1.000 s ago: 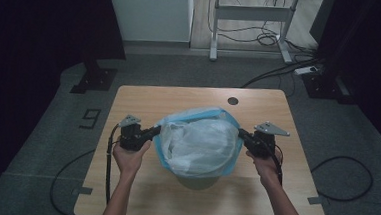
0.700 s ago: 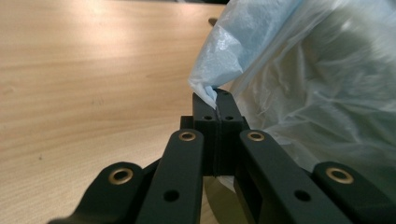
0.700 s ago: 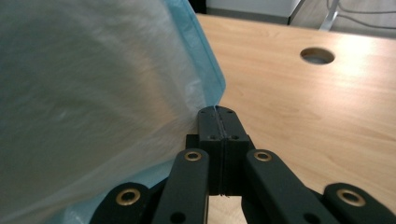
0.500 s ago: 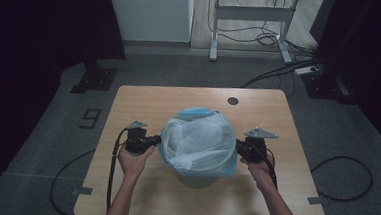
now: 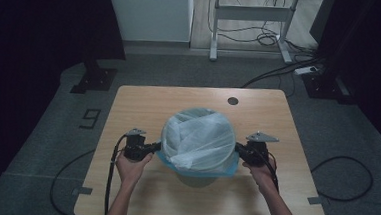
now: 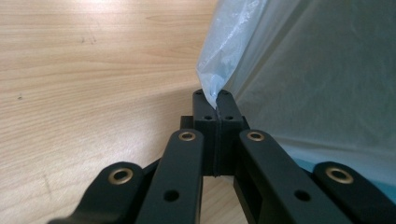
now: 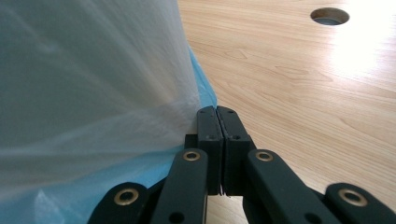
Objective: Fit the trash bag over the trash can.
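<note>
L gripper (image 5: pixel 152 147) is pinching the bag (image 5: pixel 199 140) edge, jaws fully closed on the film; clear in the left gripper view, plastic squeezed between the pads (image 6: pixel 205 109). Bag is sitting mid-table (image 5: pixel 144 99), stretched over a round bin, blue hem (image 5: pixel 197 169) hanging below the rim. R gripper (image 5: pixel 239 149) is clamping the opposite edge, jaws closed too. Vs a sec ago both hands are lower & closer to the person, bag pulled further down, so the liner seems nearly seated.
</note>
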The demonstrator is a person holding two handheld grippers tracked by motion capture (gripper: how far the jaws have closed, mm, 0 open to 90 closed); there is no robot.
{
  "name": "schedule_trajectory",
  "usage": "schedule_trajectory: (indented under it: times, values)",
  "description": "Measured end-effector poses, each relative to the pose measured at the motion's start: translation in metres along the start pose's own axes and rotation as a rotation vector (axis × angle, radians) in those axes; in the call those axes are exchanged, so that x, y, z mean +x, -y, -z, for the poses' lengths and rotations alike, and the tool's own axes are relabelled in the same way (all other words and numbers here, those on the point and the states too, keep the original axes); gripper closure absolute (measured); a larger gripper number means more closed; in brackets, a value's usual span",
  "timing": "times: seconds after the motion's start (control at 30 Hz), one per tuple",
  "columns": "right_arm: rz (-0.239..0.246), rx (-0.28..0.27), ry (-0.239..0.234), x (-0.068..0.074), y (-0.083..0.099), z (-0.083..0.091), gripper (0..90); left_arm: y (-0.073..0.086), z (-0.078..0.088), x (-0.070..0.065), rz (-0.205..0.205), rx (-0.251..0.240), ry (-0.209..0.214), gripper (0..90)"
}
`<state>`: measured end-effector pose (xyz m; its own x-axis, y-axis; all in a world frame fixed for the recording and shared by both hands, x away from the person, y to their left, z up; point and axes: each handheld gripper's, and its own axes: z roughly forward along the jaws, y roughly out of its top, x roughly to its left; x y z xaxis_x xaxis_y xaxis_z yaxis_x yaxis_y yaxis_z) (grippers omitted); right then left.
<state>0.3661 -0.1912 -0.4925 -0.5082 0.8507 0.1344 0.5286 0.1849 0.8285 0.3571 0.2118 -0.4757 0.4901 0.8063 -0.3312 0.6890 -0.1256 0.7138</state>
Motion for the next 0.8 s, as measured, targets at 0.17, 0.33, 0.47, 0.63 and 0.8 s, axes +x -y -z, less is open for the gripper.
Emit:
schedule_trajectory:
  times: [0.17,0.33,0.47,0.63,0.8]
  values:
    - [0.000,-0.064,0.024,-0.004,0.009,0.008,75.6,0.008,0.007,0.001,-0.014,-0.042,-0.004,89.3]
    - [-0.008,-0.216,0.029,-0.003,0.011,0.039,57.2,0.008,0.016,0.000,-0.025,-0.100,-0.001,89.1]
    - [0.016,-0.283,-0.038,0.005,0.016,0.068,48.8,0.008,0.020,0.000,-0.027,-0.115,-0.005,88.7]
    - [0.067,-0.320,-0.187,0.030,0.028,0.094,37.8,0.009,0.023,-0.001,-0.024,-0.125,-0.001,88.5]
    - [0.124,-0.336,-0.275,0.062,0.035,0.107,31.2,0.009,0.024,-0.002,-0.026,-0.122,-0.001,88.4]
